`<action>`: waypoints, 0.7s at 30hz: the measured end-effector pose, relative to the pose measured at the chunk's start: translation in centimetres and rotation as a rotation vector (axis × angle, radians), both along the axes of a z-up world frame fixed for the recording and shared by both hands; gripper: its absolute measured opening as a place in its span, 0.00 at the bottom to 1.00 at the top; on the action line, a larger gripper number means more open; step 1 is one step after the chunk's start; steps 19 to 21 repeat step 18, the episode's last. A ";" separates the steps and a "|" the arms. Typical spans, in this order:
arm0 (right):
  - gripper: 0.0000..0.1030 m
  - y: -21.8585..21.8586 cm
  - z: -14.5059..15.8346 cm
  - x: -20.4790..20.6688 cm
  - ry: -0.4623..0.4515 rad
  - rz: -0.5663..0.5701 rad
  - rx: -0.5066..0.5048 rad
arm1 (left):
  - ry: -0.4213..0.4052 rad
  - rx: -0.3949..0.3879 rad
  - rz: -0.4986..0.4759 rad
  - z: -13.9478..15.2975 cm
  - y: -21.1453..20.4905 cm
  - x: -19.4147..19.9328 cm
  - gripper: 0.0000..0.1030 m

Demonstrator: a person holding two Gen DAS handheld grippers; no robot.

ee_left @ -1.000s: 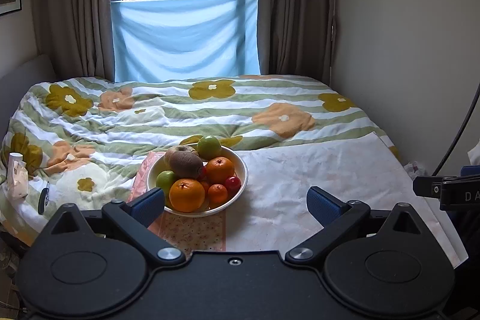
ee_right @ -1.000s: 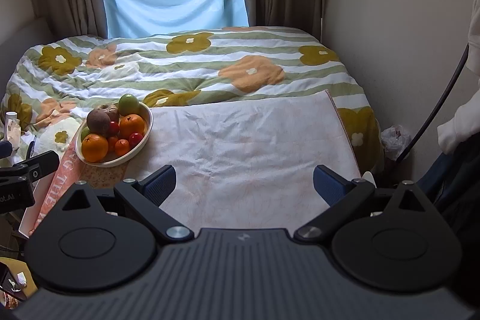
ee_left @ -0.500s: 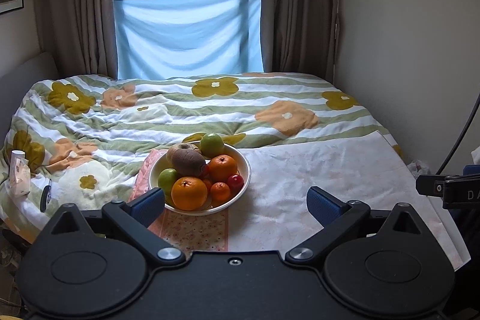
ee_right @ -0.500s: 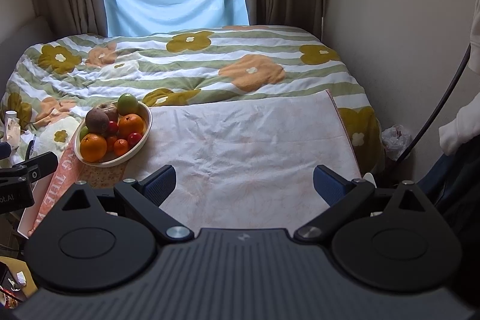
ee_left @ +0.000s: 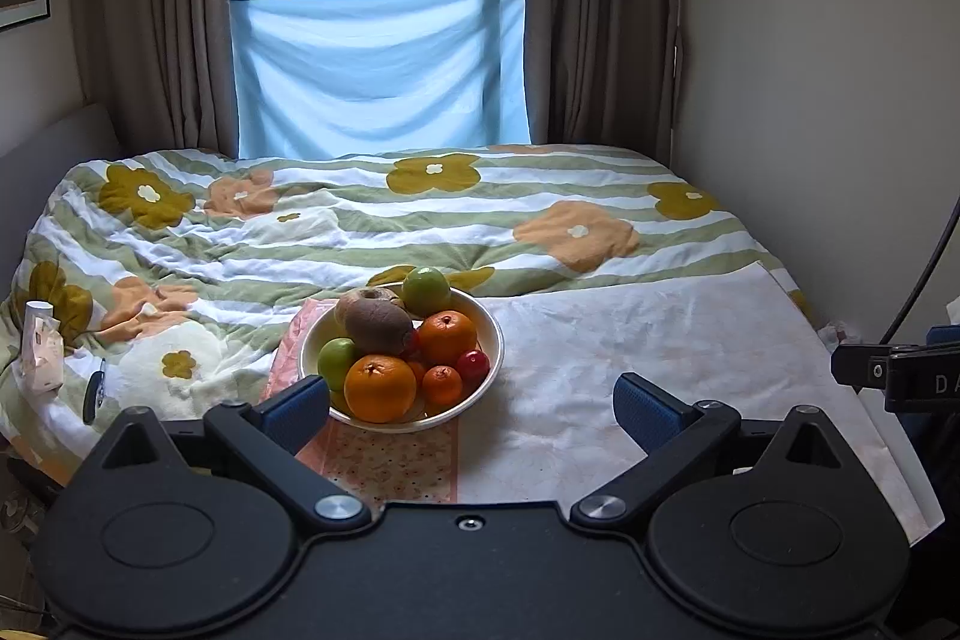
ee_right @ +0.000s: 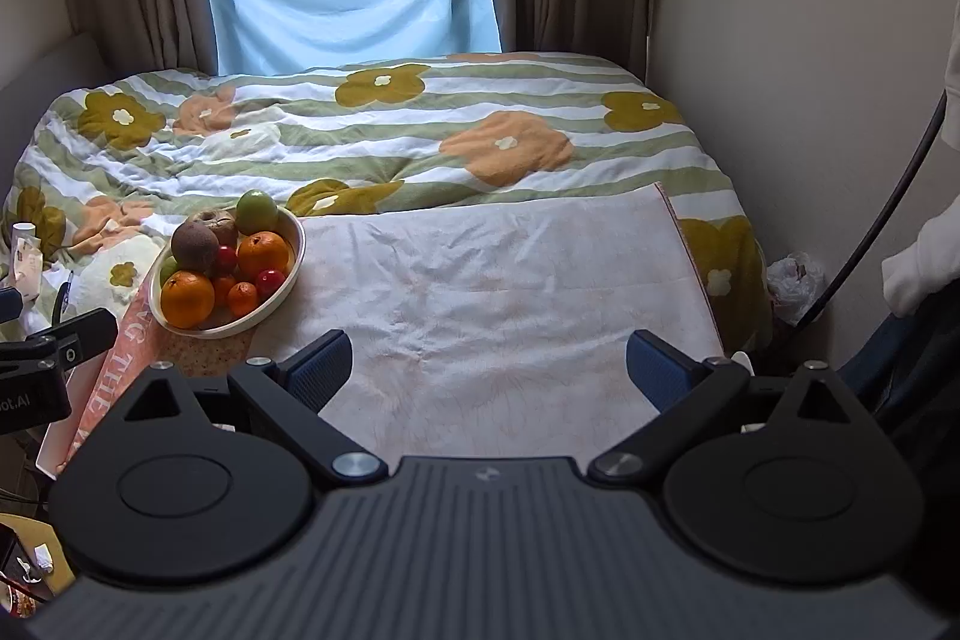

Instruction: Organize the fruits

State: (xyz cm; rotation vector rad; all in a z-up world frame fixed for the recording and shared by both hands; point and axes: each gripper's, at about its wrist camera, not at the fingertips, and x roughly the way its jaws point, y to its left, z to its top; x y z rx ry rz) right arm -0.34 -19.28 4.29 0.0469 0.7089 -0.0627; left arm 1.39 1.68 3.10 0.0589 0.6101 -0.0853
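left gripper [ee_left: 471, 403]: spread wide, empty | right gripper [ee_right: 489, 361]: spread wide, empty | round cream bowl of fruit [ee_left: 493, 340]: seen centre frame

Your left gripper [ee_left: 471, 403] has a matte black body with two round, dished housings and two angled black finger arms, each ending in a blue ribbed pad [ee_left: 298, 409]. A silver pivot screw [ee_left: 339, 507] sits at the base of each arm, and a small screw lies central between them. Your right gripper [ee_right: 489, 367] matches, except that the deck behind its arms is ridged grey with a small central emblem. To the right of that deck, you wear a white sleeve [ee_right: 918, 274] above dark blue clothing [ee_right: 900, 376]; a black cable [ee_right: 882, 214] runs past it. To the left, a black block carries partial white lettering [ee_right: 15, 403].
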 end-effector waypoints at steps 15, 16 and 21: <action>1.00 0.4 -0.2 0.5 0.002 0.006 0.003 | -0.019 0.049 0.038 -0.3 -0.3 0.0 1.00; 1.00 0.4 -0.2 0.5 0.002 0.006 0.004 | -0.022 0.054 0.039 -0.3 -0.3 -0.1 1.00; 1.00 0.4 -0.2 0.5 0.002 0.006 0.003 | -0.024 0.056 0.043 -0.3 -0.2 0.0 1.00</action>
